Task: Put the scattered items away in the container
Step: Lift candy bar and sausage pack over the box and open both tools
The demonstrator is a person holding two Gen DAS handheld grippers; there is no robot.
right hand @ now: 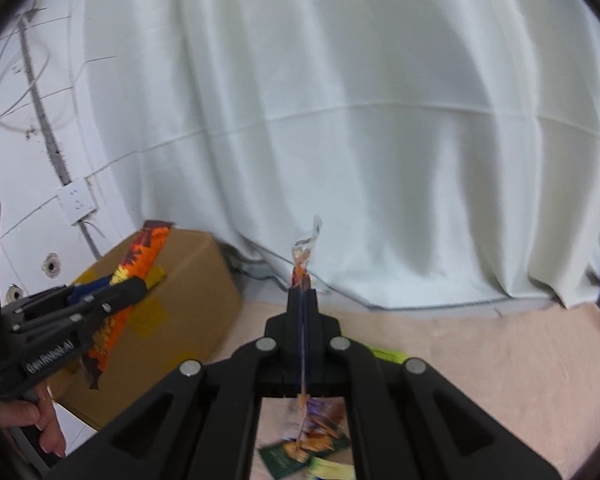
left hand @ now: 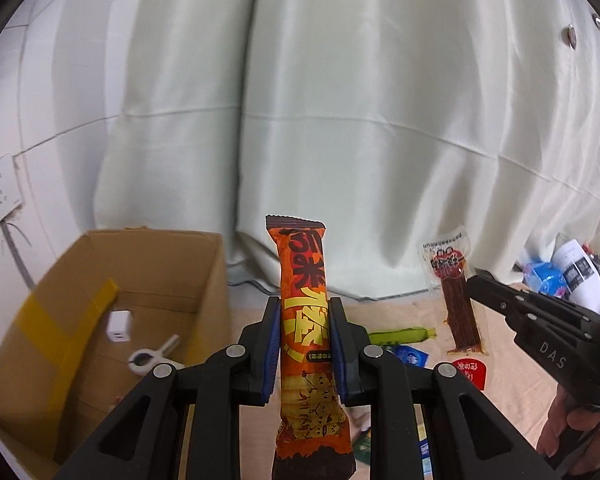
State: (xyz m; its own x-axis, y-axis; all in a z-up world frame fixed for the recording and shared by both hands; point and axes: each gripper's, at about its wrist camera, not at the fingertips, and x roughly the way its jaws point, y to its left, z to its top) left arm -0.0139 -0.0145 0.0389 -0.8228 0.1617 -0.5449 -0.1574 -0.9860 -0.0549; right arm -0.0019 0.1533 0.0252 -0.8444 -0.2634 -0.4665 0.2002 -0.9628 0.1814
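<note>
**Both grippers clamped on snack packets beside the cardboard box**

The cardboard box (left hand: 100, 320) is taken as the landmark. It stands open at the left end of a surface covered with a beige cloth (left hand: 512, 340), in front of a pale curtain (left hand: 340, 100). Inside the box a white charger (left hand: 119, 325) and a small white ring clamp (left hand: 154, 354) are seen lying on the bottom.

Just right of the box, the left gripper (left hand: 305, 344) is pressed onto an orange snack bar (left hand: 302, 280), which is held upright between the blue pads, its top end above the box's rim. In the right wrist view this bar (right hand: 140, 264) is seen in front of the box's near wall (right hand: 188, 304).

Further right of the box, the right gripper (right hand: 302, 300) is pinched tight on a clear packet of brown sticks (left hand: 458, 300); in its own camera the packet is seen edge-on (right hand: 303, 256), rising out of the closed jaws.

On the cloth to the right of the box, a yellow-green packet (left hand: 400, 334) and a small blue sachet (left hand: 412, 357) are left lying. More packets are seen below the right gripper, too blurred to be identified. A person's fingers (left hand: 560, 440) are wrapped around the right gripper's handle.
</note>
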